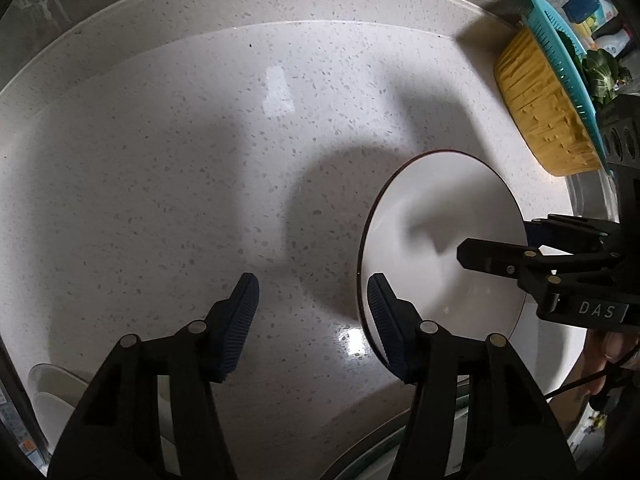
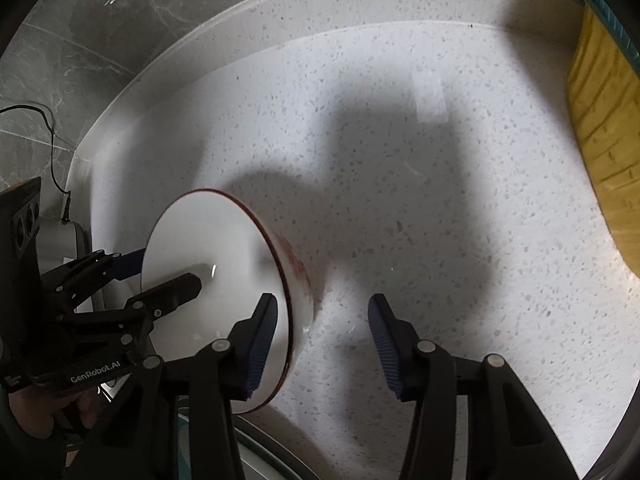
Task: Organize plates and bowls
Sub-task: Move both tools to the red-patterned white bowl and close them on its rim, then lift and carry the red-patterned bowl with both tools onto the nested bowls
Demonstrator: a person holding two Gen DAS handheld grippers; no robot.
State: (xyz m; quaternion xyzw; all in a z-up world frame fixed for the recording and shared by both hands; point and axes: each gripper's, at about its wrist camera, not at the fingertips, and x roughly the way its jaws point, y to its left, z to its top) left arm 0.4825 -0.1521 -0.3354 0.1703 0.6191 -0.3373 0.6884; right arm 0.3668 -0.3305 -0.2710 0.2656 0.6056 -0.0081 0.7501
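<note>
A white bowl with a dark red rim hangs tilted on its side above the speckled white counter. In the left wrist view a gripper comes in from the right and is shut on the bowl's rim, one finger inside the bowl. In the right wrist view a gripper comes in from the left and is shut on the rim the same way. The left camera's own fingers stand apart with nothing between them. The right camera's own fingers also stand apart, the left one in front of the bowl.
A yellow basin with a teal colander holding greens stands at the counter's right end. White dishes lie at the lower left of the left wrist view. A grey marble wall backs the counter.
</note>
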